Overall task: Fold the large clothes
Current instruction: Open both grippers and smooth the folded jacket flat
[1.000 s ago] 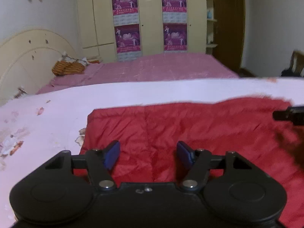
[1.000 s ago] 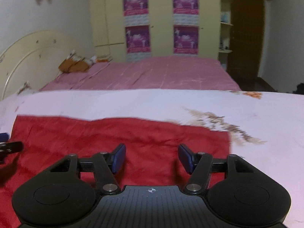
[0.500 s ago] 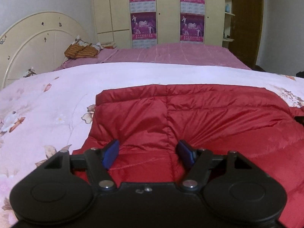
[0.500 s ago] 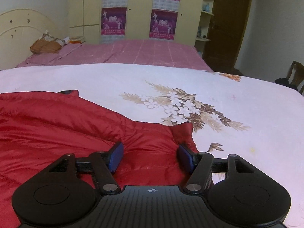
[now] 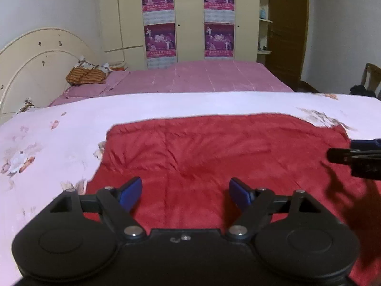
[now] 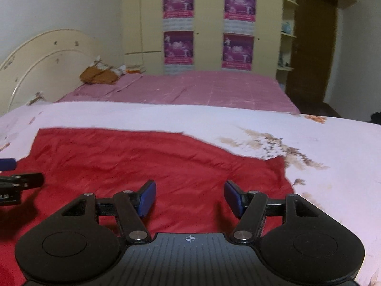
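A red padded jacket (image 5: pixel 214 152) lies spread flat on a pale floral bedspread (image 5: pixel 59 147). It also shows in the right wrist view (image 6: pixel 142 162). My left gripper (image 5: pixel 185 191) is open and empty, held above the jacket's left half. My right gripper (image 6: pixel 190 196) is open and empty above the jacket's right half, near its right edge. The right gripper's tip shows at the right edge of the left wrist view (image 5: pixel 357 157). The left gripper's tip shows at the left edge of the right wrist view (image 6: pixel 19 183).
A second bed with a pink sheet (image 5: pixel 202 78) stands behind, with an orange bundle (image 5: pixel 85 76) by its cream headboard (image 5: pixel 35 59). A cream wardrobe with purple posters (image 5: pixel 188 19) and a brown door (image 5: pixel 288 31) are at the back. A chair (image 5: pixel 369 78) stands far right.
Both grippers dipped close to the jacket half a second ago and have since lifted back up, open. The jacket looks flatter and more spread out now.
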`<state>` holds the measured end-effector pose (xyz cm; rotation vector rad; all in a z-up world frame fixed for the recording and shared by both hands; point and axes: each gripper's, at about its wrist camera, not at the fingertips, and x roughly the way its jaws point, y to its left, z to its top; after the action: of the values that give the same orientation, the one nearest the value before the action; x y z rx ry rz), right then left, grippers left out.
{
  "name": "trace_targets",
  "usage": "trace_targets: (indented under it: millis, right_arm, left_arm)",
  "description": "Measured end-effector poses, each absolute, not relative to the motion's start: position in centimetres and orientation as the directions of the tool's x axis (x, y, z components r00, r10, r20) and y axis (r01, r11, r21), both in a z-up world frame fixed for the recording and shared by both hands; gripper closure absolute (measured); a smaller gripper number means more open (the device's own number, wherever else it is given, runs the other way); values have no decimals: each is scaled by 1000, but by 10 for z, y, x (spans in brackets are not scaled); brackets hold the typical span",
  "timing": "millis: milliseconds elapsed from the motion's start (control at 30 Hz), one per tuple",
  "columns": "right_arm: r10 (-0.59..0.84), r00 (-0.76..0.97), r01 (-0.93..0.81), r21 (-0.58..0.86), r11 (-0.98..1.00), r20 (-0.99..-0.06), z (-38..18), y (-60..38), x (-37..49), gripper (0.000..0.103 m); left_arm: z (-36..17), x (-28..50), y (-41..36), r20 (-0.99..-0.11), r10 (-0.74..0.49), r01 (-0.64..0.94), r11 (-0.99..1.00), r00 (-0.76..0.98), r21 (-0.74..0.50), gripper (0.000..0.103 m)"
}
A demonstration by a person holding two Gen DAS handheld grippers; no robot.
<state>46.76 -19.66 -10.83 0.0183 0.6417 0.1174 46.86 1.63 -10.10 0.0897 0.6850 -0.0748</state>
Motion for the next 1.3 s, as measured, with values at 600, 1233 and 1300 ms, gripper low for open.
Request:
trace_targets:
  millis: [600,1233,1300]
  right_arm:
    - [-40,758,10,-50,999,-651,-159,-237,451,40]
    - [85,783,-49,76,996,-616,-105,-203,384,40]
    - [97,780,-62,77,995,-618,-105,-198,373,40]
  left_arm:
    - [-137,462,33,-682,17,65,993,731,94,21]
    - [-95,398,41,-673,-37,87,995,739,42,22]
    - [-98,386,43,-676,-44,98,994,736,41,22]
